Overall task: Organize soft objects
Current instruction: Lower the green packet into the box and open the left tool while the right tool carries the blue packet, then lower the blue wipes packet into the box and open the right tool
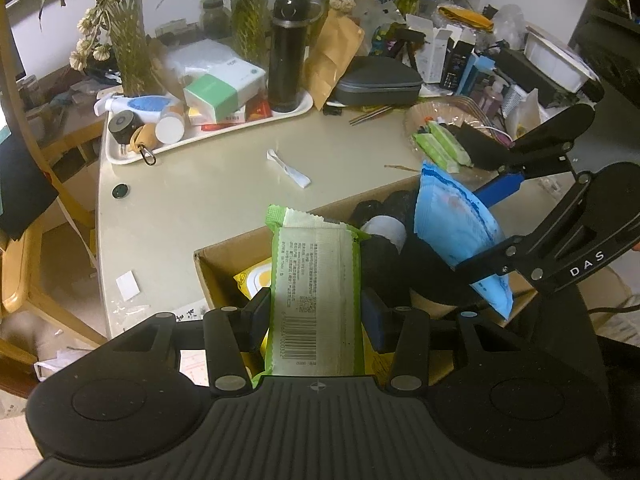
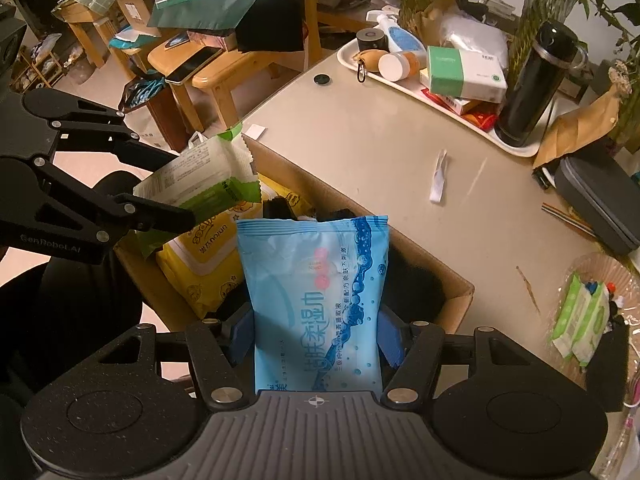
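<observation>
Cluttered beige table (image 1: 208,200) carries our open cardboard box (image 1: 224,258), above which we hold two packs ready for dropping in: left gripper (image 1: 316,312) pinching the green wipes pack (image 1: 316,280), right gripper (image 2: 318,332) clamping the blue wipes pack (image 2: 320,292).

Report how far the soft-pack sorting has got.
Done: a yellow wipes pack already lies in the cardboard box. In hand: the left gripper holds a green pack and the right gripper a blue pack, both over the box. Left: green packs in the clear dish on the table.
</observation>
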The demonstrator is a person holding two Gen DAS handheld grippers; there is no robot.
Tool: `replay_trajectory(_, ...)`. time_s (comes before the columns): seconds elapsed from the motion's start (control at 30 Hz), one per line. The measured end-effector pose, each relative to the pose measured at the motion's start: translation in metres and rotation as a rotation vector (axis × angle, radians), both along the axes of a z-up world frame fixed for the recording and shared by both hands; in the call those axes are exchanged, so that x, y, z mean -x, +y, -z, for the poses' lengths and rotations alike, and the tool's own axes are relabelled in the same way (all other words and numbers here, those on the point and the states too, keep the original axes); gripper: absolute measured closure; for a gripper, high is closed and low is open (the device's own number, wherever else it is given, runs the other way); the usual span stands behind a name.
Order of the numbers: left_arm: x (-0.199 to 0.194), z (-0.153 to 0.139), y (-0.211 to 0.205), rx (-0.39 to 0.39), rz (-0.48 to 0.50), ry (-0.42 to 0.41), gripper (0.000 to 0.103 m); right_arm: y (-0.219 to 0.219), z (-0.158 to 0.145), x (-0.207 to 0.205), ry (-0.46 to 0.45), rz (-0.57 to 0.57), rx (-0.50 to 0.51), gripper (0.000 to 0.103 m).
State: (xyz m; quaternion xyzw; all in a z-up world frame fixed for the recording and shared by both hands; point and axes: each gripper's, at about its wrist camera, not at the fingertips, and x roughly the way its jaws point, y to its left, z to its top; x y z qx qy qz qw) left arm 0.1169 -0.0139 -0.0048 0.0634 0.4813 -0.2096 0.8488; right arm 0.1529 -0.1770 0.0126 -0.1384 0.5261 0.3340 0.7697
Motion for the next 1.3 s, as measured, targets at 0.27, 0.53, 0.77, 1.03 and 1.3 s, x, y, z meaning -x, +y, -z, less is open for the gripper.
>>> replay_trajectory(0.27, 0.002, 0.002, 0.000, -0.006, 0.018, -0.018, 0.028, 0.003, 0.000, 0.005, -0.027, -0.026, 0.010, 0.005)
replay_trajectory(0.53, 0.003, -0.003, 0.001, -0.021, 0.022, -0.017, 0.025, 0.000, -0.001, 0.009, -0.046, -0.015, 0.032, 0.000)
replay_trajectory(0.77, 0.006, -0.003, 0.006, -0.008, 0.017, 0.007, 0.024, -0.008, -0.005, 0.011, -0.045, 0.006, 0.017, 0.000)
replay_trajectory(1.03, 0.010, -0.005, 0.011, -0.003, 0.008, -0.004, 0.022, -0.020, -0.008, 0.008, -0.057, 0.040, 0.029, 0.000)
replay_trajectory(1.3, 0.005, -0.004, 0.021, -0.005, -0.016, 0.005, 0.006, -0.032, -0.007, 0.003, -0.061, 0.062, 0.034, 0.000)
